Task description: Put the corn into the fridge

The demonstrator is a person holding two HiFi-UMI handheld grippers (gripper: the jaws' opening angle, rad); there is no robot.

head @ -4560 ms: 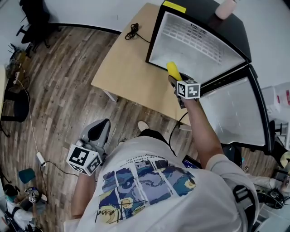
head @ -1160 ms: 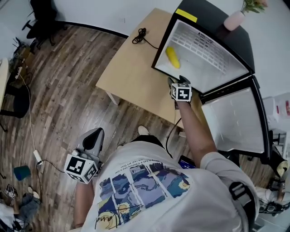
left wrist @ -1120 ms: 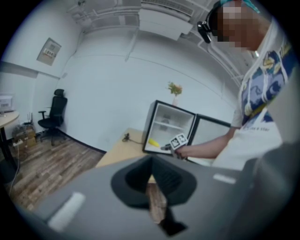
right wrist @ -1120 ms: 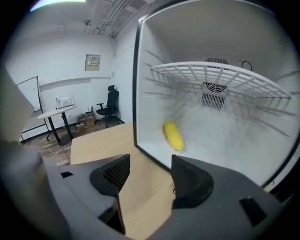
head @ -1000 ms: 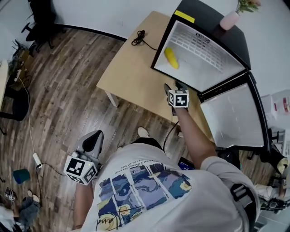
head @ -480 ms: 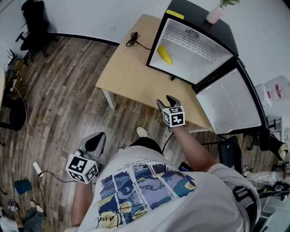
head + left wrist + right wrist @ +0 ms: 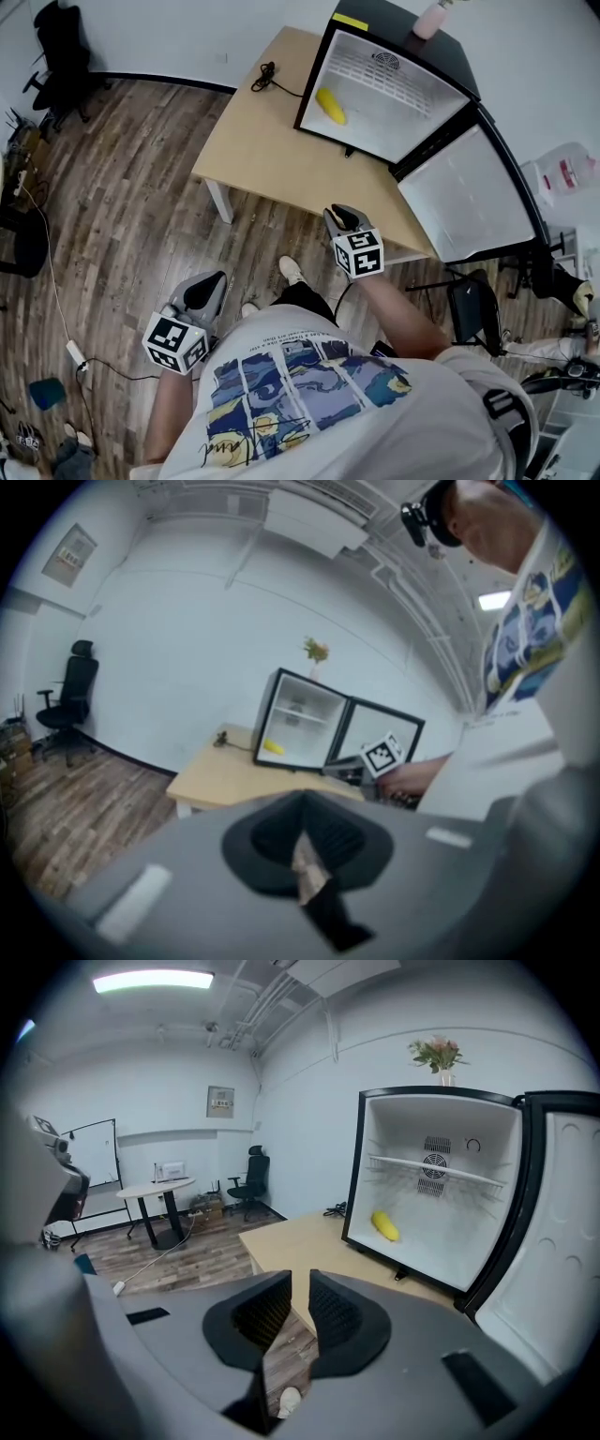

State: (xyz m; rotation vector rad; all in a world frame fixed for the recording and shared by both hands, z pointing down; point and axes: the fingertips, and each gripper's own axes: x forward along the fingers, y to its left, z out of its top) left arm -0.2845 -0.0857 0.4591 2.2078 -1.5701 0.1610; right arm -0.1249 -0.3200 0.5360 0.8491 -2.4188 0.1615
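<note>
Arm [image 7: 398,305] reaches forward, right claw [image 7: 339,216] closing empty.

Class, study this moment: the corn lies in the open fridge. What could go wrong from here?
1. The door stands wide open; left so, the fridge would warm.
2. The corn lies loose on the fridge floor; slamming the door might roll it.
3. The right gripper, jaws closing on nothing, hangs near the table edge and might bump it.
</note>
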